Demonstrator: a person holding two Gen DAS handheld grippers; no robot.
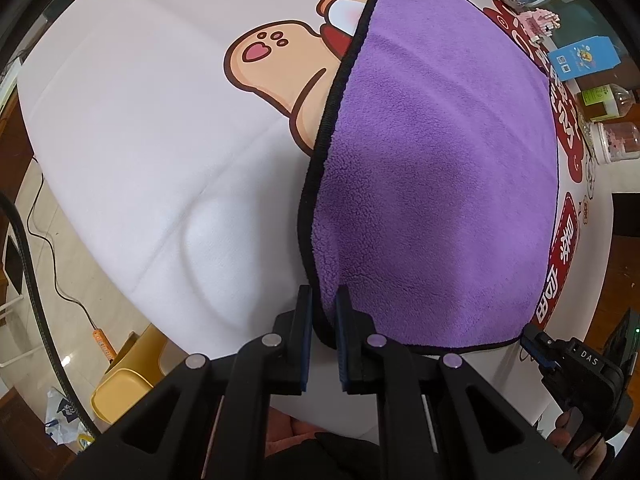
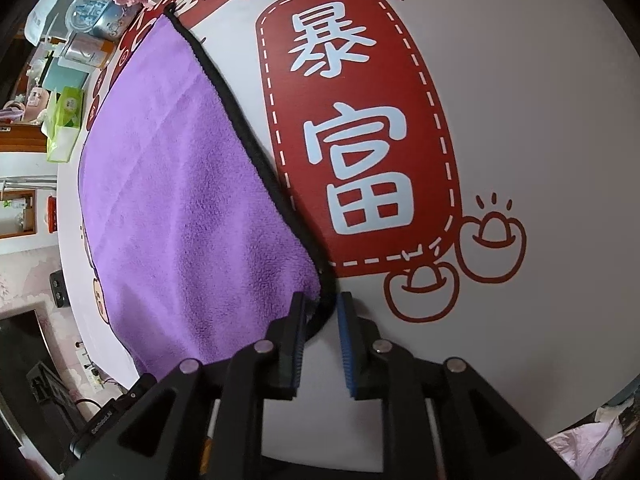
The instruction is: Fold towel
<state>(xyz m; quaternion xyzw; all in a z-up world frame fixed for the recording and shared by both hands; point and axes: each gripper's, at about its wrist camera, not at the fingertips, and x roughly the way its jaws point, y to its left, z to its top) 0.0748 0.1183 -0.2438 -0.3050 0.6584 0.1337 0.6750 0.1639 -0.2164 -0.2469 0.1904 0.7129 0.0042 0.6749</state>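
A purple towel (image 1: 432,168) with a black hem lies flat on the white printed tablecloth (image 1: 140,128). My left gripper (image 1: 324,304) straddles the towel's near left corner, jaws narrowly apart with the hem between them. In the right wrist view the towel (image 2: 192,200) lies to the left, and my right gripper (image 2: 322,304) straddles its near right corner, jaws narrowly apart around the black hem. The right gripper also shows in the left wrist view (image 1: 536,348) at the towel's other near corner.
Bottles and jars (image 1: 608,128), a blue box (image 1: 580,56) and pink blocks (image 1: 540,20) stand along the table's far edge. A green tissue pack (image 2: 64,120) and tins (image 2: 92,8) stand beyond the towel. A yellow stool (image 1: 128,380) stands on the floor.
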